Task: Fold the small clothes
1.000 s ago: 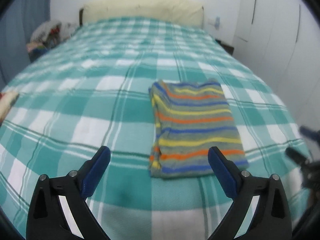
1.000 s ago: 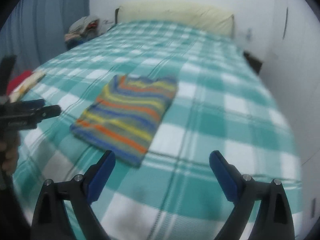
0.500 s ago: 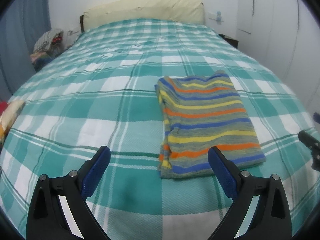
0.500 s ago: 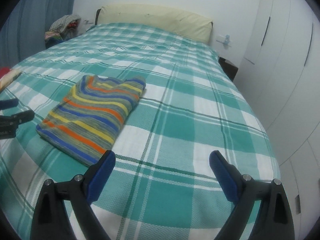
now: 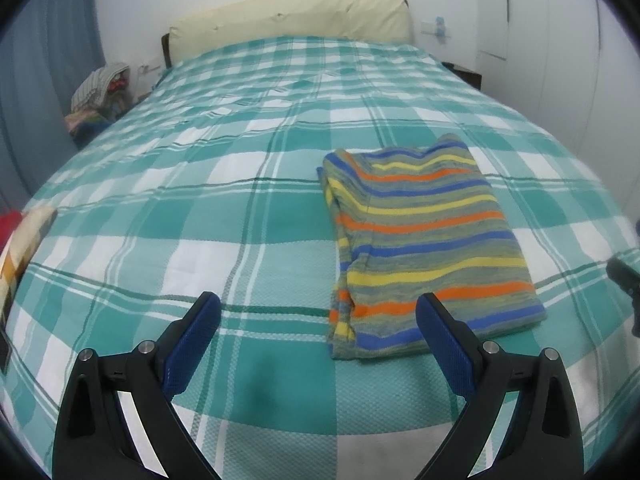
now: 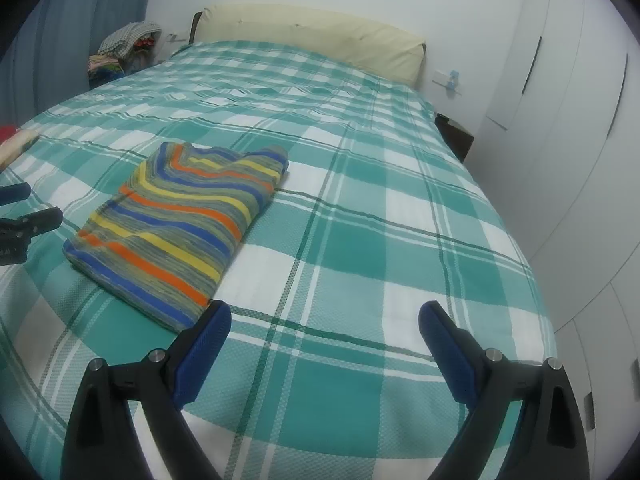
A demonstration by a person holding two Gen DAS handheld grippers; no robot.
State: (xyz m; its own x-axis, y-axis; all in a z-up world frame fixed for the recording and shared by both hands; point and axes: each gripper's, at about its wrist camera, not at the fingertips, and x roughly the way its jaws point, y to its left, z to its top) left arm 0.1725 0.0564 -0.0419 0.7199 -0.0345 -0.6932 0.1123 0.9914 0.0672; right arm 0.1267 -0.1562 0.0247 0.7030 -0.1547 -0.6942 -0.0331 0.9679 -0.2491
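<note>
A small striped garment (image 5: 424, 240), grey with blue, orange and yellow bands, lies folded into a neat rectangle on the green-and-white checked bedspread (image 5: 224, 184). In the right wrist view the garment (image 6: 180, 224) lies left of centre. My left gripper (image 5: 318, 320) is open and empty, hovering above the bed just in front of the garment's near left corner. My right gripper (image 6: 325, 330) is open and empty, hovering to the right of the garment's near corner. Neither gripper touches the cloth.
A cream headboard cushion (image 5: 288, 24) stands at the far end of the bed. A pile of clothes (image 5: 100, 92) sits at the far left beside blue curtains. White wardrobe doors (image 6: 568, 120) line the right. A red and cream cloth (image 5: 20, 236) lies at the bed's left edge.
Both grippers have pulled back and risen from the folded garment. The left view swung left, so the garment sits further right. The right view steadied and shows the garment further left.
</note>
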